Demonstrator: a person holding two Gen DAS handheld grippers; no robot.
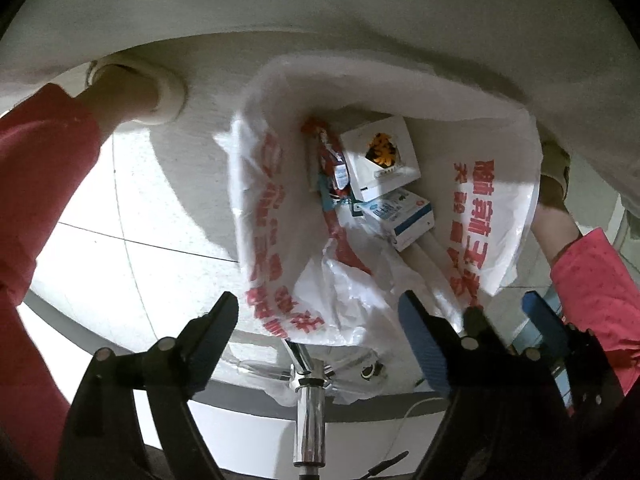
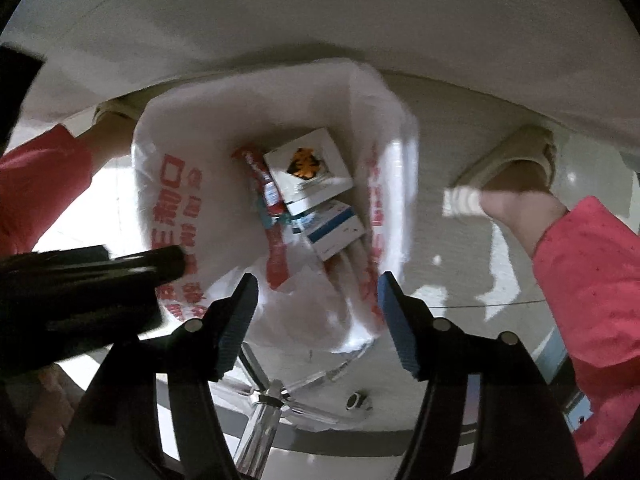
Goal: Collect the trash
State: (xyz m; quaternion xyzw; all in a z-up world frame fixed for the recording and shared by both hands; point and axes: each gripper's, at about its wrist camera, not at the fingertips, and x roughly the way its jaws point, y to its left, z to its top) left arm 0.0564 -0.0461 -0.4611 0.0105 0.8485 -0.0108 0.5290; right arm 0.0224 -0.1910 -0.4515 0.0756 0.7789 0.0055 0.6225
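Note:
A white plastic bag (image 1: 272,216) with red print hangs open below both grippers; it also shows in the right wrist view (image 2: 192,184). Inside lie a white box with an orange mark (image 1: 380,160) (image 2: 308,168), a blue and white box (image 1: 404,216) (image 2: 336,232) and a red wrapper (image 1: 328,156) (image 2: 260,176). My left gripper (image 1: 320,312) is open just above the bag's near rim. My right gripper (image 2: 318,304) is open above the same rim, and also appears at the right of the left wrist view (image 1: 500,312). Neither holds anything.
A chrome chair column (image 1: 308,416) (image 2: 264,416) with its star base stands on the tiled floor (image 1: 120,240) under the bag. The person's pink-trousered legs and pale slippers (image 2: 516,160) flank the bag. A white table edge (image 1: 360,20) runs above.

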